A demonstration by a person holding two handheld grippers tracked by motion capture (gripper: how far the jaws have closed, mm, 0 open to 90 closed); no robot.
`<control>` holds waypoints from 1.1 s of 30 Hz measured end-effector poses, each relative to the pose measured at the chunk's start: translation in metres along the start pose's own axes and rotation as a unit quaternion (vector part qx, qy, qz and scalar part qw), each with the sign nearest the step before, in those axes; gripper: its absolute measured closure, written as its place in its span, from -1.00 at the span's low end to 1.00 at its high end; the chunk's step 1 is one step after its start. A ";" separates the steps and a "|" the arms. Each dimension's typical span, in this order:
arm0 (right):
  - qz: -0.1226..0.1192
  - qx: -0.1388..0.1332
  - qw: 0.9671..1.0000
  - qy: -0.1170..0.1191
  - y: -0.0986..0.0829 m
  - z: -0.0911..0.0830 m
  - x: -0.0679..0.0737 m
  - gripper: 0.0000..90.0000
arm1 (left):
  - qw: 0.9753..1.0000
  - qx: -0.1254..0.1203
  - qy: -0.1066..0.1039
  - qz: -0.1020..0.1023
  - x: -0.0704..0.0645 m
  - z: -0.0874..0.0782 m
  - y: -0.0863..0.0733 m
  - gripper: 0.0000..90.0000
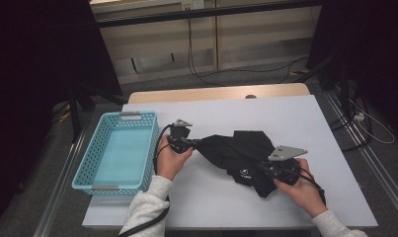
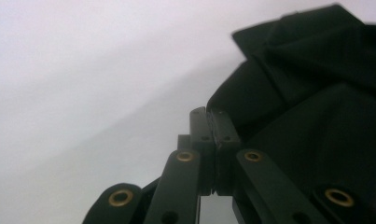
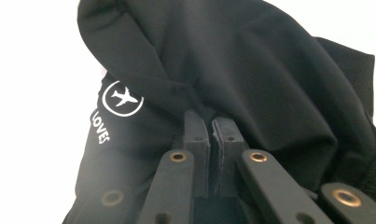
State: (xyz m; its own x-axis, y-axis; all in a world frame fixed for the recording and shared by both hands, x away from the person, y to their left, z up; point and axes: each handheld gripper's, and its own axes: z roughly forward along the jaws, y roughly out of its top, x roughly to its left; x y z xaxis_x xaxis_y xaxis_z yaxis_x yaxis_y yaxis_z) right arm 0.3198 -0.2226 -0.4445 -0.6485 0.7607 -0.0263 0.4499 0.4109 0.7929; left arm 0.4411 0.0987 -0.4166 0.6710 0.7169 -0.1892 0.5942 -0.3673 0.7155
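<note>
**Black garment gripped at both ends, basket not yet loaded**

Setup: white worktop (image 1: pixel 295 123), light blue basket (image 1: pixel 118 150) at the person's left, black garment (image 1: pixel 236 150) lying crumpled at centre, well apart from the basket's inside but near its right wall.

Left tongs (image 1: pixel 195 143): clenched on the garment's left tip. In the left gripper view the jaws stand pressed together with the edge of the fabric (image 2: pixel 311 116) caught at their ends; the cloth is drawn out into a point towards them in the high view.

Right tongs (image 1: pixel 258 165): clenched on the garment's near right part. In the right gripper view the jaws are closed into a fold of the cloth (image 3: pixel 251 79), beside a small white print of an aeroplane in a ring (image 3: pixel 122 98) with lettering under it.

Garment state: bunched and creased, part lifted between the two grips, the rest resting on the worktop. No neat fold visible.

Progress, as judged: the work looks to be tidying the garment, probably folding it and then putting it in the basket. Done so far: both holds secured. Left: spreading or folding the cloth, then moving it leftward into the basket, which holds nothing at this point. Early stage.
</note>
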 end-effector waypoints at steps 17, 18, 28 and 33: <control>-0.017 -0.007 1.000 0.015 0.007 0.005 0.007 0.92 | 1.000 0.022 -0.007 0.016 0.009 0.002 -0.016 0.60; -0.017 -0.007 1.000 0.013 0.006 0.004 0.007 0.92 | 1.000 0.020 -0.013 0.018 0.008 0.003 -0.016 0.52; -0.009 -0.010 1.000 0.004 0.001 -0.003 0.003 0.92 | 0.998 0.009 -0.047 0.034 -0.008 0.015 -0.009 -0.08; -0.010 -0.009 1.000 0.003 0.000 -0.004 0.004 0.92 | 0.998 0.028 -0.045 0.041 -0.011 0.028 -0.012 0.01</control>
State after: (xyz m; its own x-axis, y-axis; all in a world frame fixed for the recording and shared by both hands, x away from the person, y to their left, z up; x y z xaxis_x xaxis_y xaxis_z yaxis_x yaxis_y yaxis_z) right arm 0.3152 -0.2218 -0.4418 -0.6608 0.7495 -0.0390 0.4256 0.4170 0.8031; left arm 0.4391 0.0783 -0.4423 0.7540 0.6281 -0.1924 0.5575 -0.4569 0.6932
